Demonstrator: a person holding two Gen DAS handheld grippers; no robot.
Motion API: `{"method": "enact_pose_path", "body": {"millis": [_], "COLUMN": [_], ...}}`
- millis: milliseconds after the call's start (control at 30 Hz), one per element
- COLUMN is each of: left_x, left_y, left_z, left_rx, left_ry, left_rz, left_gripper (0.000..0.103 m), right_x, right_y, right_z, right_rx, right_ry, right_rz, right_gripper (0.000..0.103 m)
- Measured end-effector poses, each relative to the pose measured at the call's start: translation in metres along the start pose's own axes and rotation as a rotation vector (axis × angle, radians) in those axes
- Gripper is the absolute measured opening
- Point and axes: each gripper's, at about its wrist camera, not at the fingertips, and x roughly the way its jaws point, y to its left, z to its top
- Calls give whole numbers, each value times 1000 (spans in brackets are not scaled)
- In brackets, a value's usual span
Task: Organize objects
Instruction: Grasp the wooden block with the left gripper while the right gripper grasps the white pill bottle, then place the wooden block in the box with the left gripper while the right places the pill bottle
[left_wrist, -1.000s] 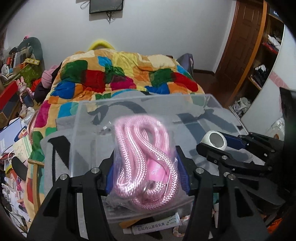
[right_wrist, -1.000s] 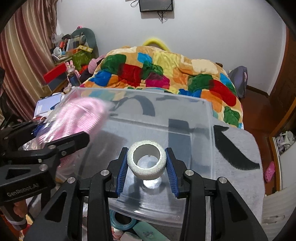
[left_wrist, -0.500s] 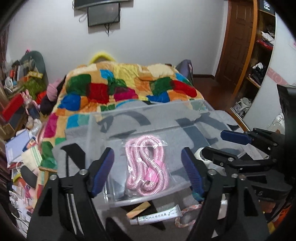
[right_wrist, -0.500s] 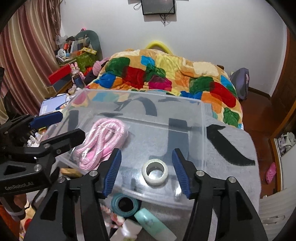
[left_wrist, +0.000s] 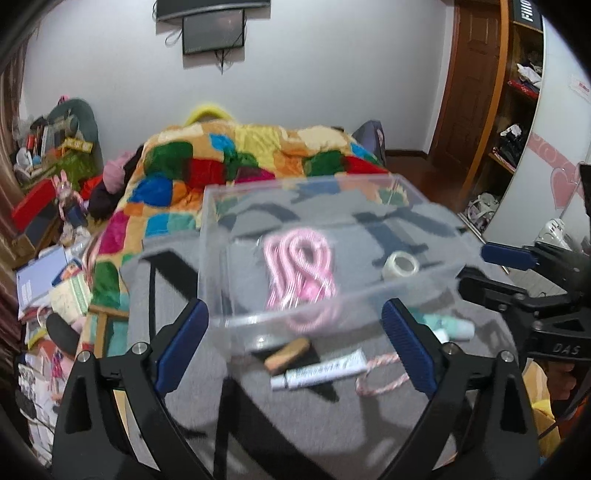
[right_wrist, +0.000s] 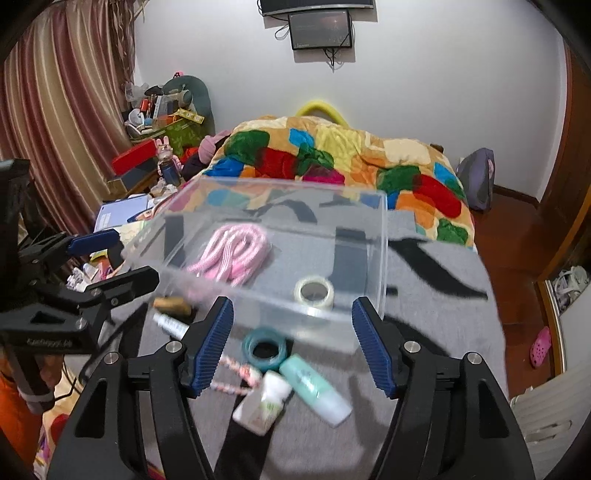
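A clear plastic bin (left_wrist: 221, 206) (right_wrist: 382, 236) stands on a grey blanket. Inside lie a bagged pink rope (left_wrist: 299, 266) (right_wrist: 232, 254) and a white tape roll (left_wrist: 400, 264) (right_wrist: 314, 291). My left gripper (left_wrist: 295, 347) is open and empty, held above the bin's near edge. My right gripper (right_wrist: 295, 350) is open and empty too. In front of the bin lie a white tube (left_wrist: 317, 373) (right_wrist: 170, 325), a brown block (left_wrist: 288, 354) (right_wrist: 171, 304), a pink-white cord (left_wrist: 380, 373) (right_wrist: 236, 373), a teal tape ring (right_wrist: 264, 349), a mint bottle (right_wrist: 314, 387) and a white bottle (right_wrist: 262, 402).
The grey blanket (left_wrist: 332, 424) (right_wrist: 443, 314) has black stripes. A bed with a patchwork quilt (left_wrist: 240, 162) (right_wrist: 332, 158) lies behind the bin. Cluttered shelves and books (left_wrist: 44, 258) fill the left side. A wooden door (left_wrist: 469, 81) is at the right.
Both grippers opened, dropped the pink rope and white tape roll into the bin, and pulled back and up. More loose items in front of the bin have come into view.
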Motion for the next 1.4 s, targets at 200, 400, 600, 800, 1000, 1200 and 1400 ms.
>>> {"method": "enact_pose_path", "body": {"millis": [200,400,600,800,1000,1200,1400], "left_x": [17,42,56,48,31,12,-7], "left_y": [13,19,21,14,8,8,2], "left_z": [-22,-35,-42,-48,-56,-56,-47], "left_rx": [-48,-101,-136,-105,-76,-79,-75], "left_ry": [61,132,150,125,85,60,17], "left_rz": [-15,-45,-86,-81,-71,-93,-118], "left_gripper": [83,57,38,22,10,10,10], "right_x": [7,26,33,33,27,12,-6], "right_y": [10,8,1,1,-4,-5,-5], "right_z": [-30,-55,-65,-71,-75,-73,-56], "right_rx": [-7,38,76,65,68,65,63], "right_ry": [47,112,145,158,139,102,33], "right_rz": [4,37,75,85,66,67,64], "right_gripper": [63,55,38,27,27,27,27]}}
